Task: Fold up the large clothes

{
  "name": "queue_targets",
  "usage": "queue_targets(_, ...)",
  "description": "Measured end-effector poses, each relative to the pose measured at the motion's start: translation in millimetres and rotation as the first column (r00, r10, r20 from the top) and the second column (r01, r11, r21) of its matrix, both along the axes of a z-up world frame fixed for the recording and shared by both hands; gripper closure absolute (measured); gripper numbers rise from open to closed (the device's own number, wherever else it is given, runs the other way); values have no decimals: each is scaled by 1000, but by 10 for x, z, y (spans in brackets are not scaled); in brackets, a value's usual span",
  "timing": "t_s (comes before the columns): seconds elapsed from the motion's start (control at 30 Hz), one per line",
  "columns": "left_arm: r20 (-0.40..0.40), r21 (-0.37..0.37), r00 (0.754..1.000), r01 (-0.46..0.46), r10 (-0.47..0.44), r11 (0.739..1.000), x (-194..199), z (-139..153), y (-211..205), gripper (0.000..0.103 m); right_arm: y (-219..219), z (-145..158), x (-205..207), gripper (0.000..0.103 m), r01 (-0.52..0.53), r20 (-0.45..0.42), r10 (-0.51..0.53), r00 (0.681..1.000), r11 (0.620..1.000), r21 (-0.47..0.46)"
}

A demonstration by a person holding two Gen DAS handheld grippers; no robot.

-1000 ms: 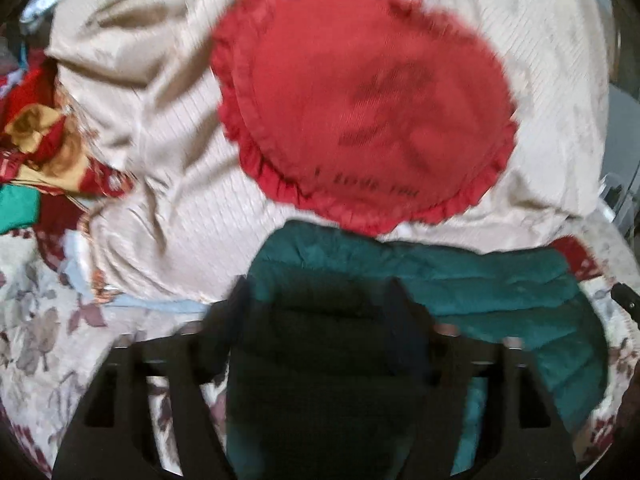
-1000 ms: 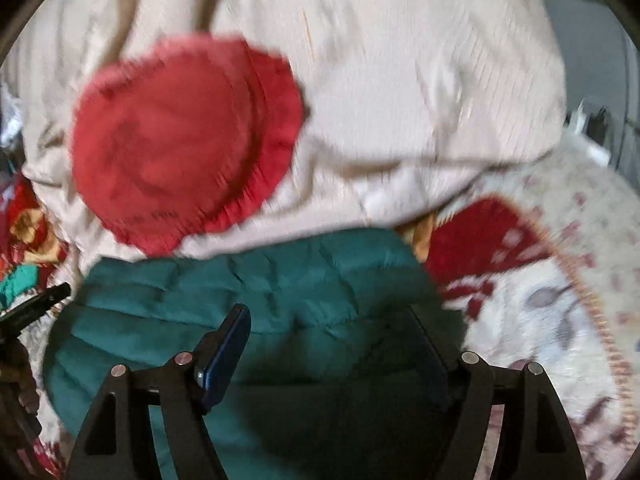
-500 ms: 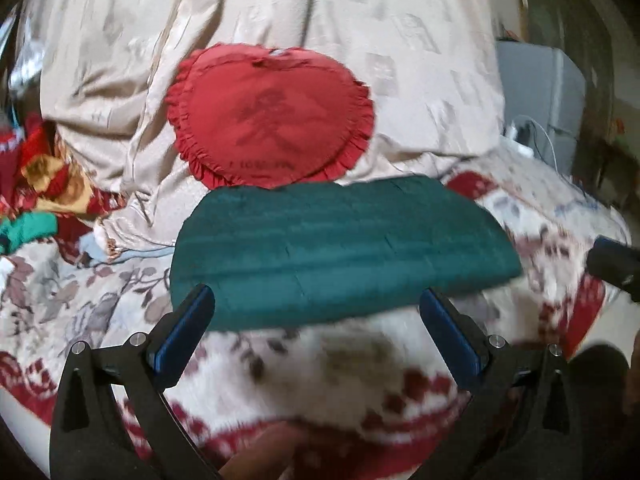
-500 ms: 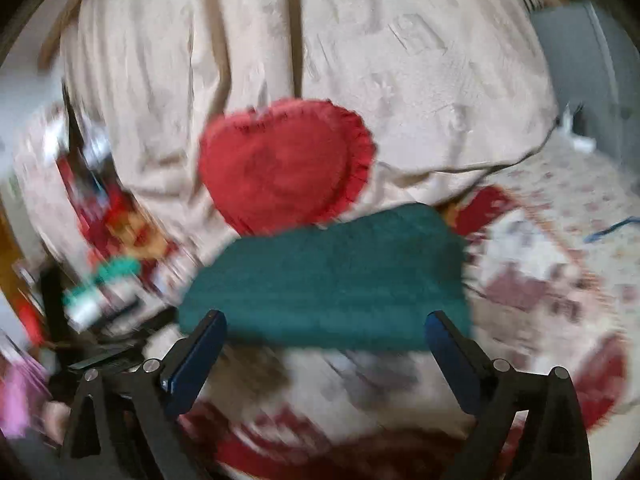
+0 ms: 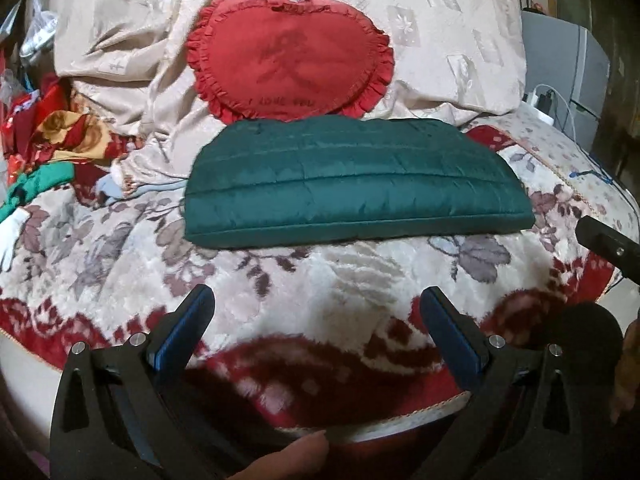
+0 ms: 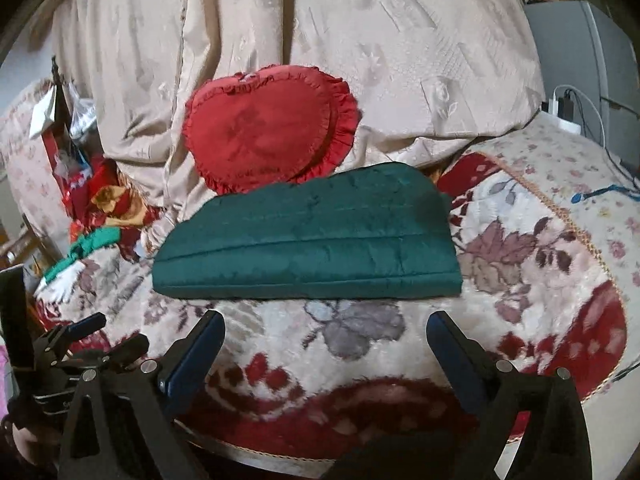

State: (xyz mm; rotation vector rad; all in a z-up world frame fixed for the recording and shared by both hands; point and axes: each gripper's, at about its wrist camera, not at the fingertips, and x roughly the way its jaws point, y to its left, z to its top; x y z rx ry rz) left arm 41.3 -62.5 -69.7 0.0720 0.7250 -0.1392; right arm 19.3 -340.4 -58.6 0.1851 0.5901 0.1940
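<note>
A dark green quilted jacket (image 5: 352, 184) lies folded into a long flat rectangle on the floral blanket (image 5: 320, 288); it also shows in the right wrist view (image 6: 312, 248). My left gripper (image 5: 318, 320) is open and empty, held back from the jacket's near edge above the blanket. My right gripper (image 6: 326, 340) is open and empty too, also short of the jacket. The right gripper's body (image 5: 608, 246) shows at the right edge of the left wrist view, and the left gripper's body (image 6: 60, 352) at the lower left of the right wrist view.
A red heart-shaped frilled cushion (image 5: 292, 68) leans on beige bedding (image 5: 440, 20) right behind the jacket. A heap of red, yellow and green cloth (image 5: 44, 148) lies at the left. A grey cabinet (image 5: 568, 64) with a charger and cables stands at the right.
Both grippers let go of the green jacket, opened wide and pulled back toward the bed's near edge. The jacket now lies flat and folded on the blanket.
</note>
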Motion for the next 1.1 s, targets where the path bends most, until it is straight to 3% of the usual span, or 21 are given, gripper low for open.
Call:
queue_targets(0.1,-17,0,999,35,-35,999,65,-248,-10,0,30,31,-41,3,-9,18,9,1000,1000,6)
queue_targets(0.2,-123,1,992,7,-6,1000,191,-512,21,0,62,32,-51,3,-6,26,7,1000,1000,-17)
queue_targets(0.23,-139,-32,990,8,-13,999,214,-523,40,0,63,19,-42,3,-2,21,3,1000,1000,-25)
queue_targets(0.6,-121,-78,993,-3,-6,997,212,-463,94,0,1,-72,82,3,4,-32,-4,999,1000,20)
queue_targets(1.1,-118,-55,993,-3,-3,998,207,-488,68,0,-66,-107,108,3,9,-31,-7,1000,998,66)
